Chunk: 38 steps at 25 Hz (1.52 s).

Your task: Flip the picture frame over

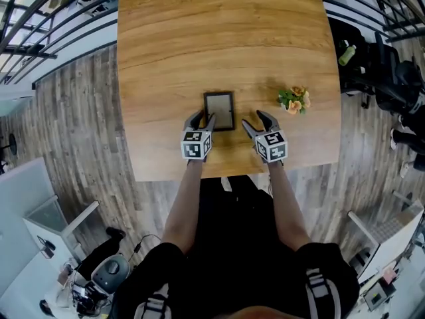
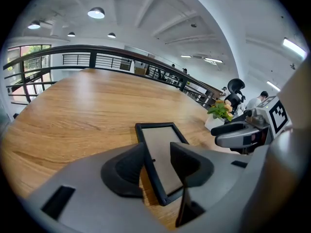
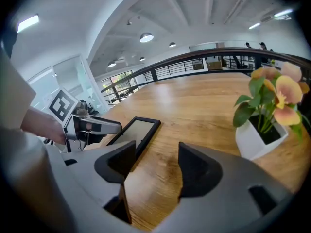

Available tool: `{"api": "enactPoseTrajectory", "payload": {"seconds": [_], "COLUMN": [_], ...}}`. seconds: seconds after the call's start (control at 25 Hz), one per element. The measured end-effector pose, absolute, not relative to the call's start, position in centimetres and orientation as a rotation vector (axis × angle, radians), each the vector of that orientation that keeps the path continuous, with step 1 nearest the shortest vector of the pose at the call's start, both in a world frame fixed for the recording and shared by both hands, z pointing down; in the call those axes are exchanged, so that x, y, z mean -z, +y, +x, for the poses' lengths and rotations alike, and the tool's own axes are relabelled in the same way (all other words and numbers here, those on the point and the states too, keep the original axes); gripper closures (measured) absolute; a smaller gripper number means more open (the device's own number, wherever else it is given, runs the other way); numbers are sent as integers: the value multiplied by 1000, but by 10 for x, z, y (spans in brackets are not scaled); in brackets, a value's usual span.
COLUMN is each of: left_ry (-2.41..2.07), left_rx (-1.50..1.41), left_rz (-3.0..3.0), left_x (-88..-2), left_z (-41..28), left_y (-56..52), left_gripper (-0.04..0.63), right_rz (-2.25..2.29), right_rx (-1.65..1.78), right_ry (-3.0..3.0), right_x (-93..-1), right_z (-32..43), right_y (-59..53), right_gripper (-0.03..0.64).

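Picture frame (image 1: 219, 110): dark rim, plain pale panel facing up, lying flat on the wooden table (image 1: 199, 38), near its front edge and left of a small potted flower (image 1: 294, 100). Left gripper (image 1: 202, 119) is at the frame's near-left corner, jaws spread, with the frame's left rim running between them; no pinch visible. Right gripper (image 1: 254, 119) sits just right of the frame, jaws spread over bare wood. Both forearms reach forward, grippers tilted down at the table.
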<state>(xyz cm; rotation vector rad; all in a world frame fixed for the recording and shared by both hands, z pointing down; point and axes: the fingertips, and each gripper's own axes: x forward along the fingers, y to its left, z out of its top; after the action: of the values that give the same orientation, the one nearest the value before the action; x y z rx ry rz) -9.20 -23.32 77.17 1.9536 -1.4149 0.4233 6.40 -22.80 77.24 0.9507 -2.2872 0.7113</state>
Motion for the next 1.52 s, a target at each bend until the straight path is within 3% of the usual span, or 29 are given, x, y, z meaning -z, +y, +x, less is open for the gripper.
{"api": "enactPoseTrajectory", "payload": {"seconds": [0.52,1.52], "left_ry": [-1449,-1525], "left_rx": [-423,-351], "left_rz": [1868,1705], "left_x": [-793,-797], "left_z": [-101,-117], "left_y": [-248,-245], "left_gripper": [414,534], "right_rz": [950,949], "right_rx": [-733,-761], "right_ry": [-2265,-2278], "right_x": [-780,-780], "right_z": [64,49], "right_y": [-229,-216], "right_gripper": [336,342]}}
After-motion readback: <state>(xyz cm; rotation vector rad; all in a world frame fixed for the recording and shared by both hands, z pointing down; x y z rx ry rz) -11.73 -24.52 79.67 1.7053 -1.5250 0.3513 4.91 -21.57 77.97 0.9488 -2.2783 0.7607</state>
